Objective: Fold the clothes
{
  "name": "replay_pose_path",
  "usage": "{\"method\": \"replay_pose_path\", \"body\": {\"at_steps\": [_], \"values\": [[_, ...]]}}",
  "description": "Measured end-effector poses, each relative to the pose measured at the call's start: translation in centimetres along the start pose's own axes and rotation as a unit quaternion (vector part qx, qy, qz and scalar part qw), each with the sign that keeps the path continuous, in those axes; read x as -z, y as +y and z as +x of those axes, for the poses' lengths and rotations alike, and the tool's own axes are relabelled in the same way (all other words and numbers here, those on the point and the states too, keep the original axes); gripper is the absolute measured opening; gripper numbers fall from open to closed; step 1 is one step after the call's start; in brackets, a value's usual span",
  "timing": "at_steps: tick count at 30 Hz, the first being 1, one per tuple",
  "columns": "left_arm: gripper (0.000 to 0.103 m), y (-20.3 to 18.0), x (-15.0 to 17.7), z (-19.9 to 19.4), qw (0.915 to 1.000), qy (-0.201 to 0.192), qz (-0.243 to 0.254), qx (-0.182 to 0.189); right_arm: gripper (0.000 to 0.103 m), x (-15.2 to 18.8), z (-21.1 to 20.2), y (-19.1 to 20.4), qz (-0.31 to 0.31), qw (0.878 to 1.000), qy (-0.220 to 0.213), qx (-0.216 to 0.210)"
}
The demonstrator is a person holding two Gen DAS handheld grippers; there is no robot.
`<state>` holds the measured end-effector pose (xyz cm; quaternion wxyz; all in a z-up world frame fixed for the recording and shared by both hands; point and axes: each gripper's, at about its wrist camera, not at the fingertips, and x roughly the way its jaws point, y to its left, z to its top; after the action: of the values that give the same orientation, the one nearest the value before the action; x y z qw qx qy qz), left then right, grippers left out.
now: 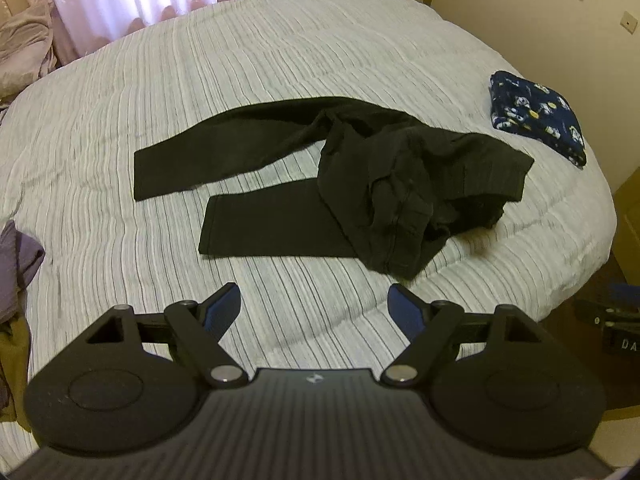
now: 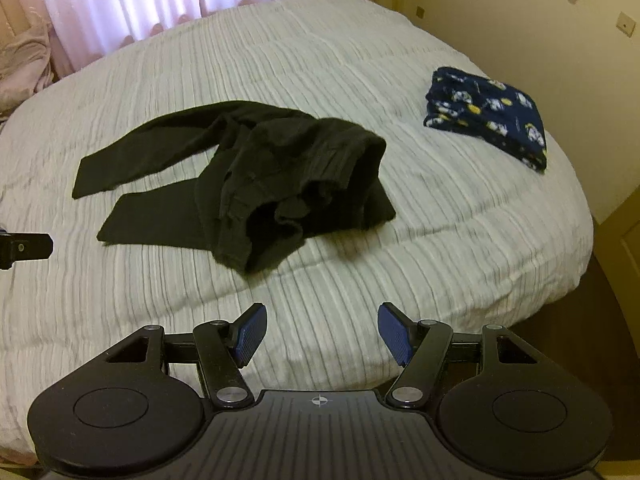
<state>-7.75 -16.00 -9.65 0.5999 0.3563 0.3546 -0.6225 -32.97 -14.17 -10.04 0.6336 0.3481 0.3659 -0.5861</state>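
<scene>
Over the bed (image 1: 280, 60) and black trousers (image 1: 320, 184), both tools (image 1: 314, 308) (image 2: 320, 330) gape empty; "DA" (image 1: 627, 345) shows alongside.

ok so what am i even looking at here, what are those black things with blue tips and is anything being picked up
Those are two hand-held grippers a person carries, one per hand, each with its own camera looking along its fingers. One picture is from the left gripper, the other from the right gripper. The blue tips are its pads. Both grippers are open and hold nothing. On the striped bedspread lie crumpled black trousers, not yet folded, and a folded navy patterned garment further right.
</scene>
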Motion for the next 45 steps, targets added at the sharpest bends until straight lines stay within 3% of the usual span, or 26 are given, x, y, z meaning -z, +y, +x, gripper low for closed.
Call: {"method": "replay_pose_path", "body": {"at_steps": [14,25,33,37,45], "values": [[0.078,-1.2,-0.1,-1.1,0.9987,-0.012,-0.032,-0.038,0.065,-1.4,0.6,-1.4,-0.05,0.998,-0.016,-0.025],[0.078,-7.9,-1.0,1.2,0.9941,-0.008,-0.093,-0.056,0.065,-4.3,2.1,-10.3,-0.106,0.993,-0.029,-0.038],[0.078,-8.7,1.9,3.2,0.9821,0.022,-0.17,-0.078,0.065,-4.6,6.0,-14.2,-0.168,0.985,-0.029,-0.038],[0.077,-7.2,3.4,4.3,0.9723,0.04,-0.211,-0.093,0.065,-4.4,8.5,-13.7,-0.219,0.973,-0.05,-0.045],[0.075,-3.5,5.3,8.0,0.9561,0.059,-0.271,-0.094,0.065,-4.4,13.0,-10.9,-0.326,0.937,-0.123,-0.036]]}}
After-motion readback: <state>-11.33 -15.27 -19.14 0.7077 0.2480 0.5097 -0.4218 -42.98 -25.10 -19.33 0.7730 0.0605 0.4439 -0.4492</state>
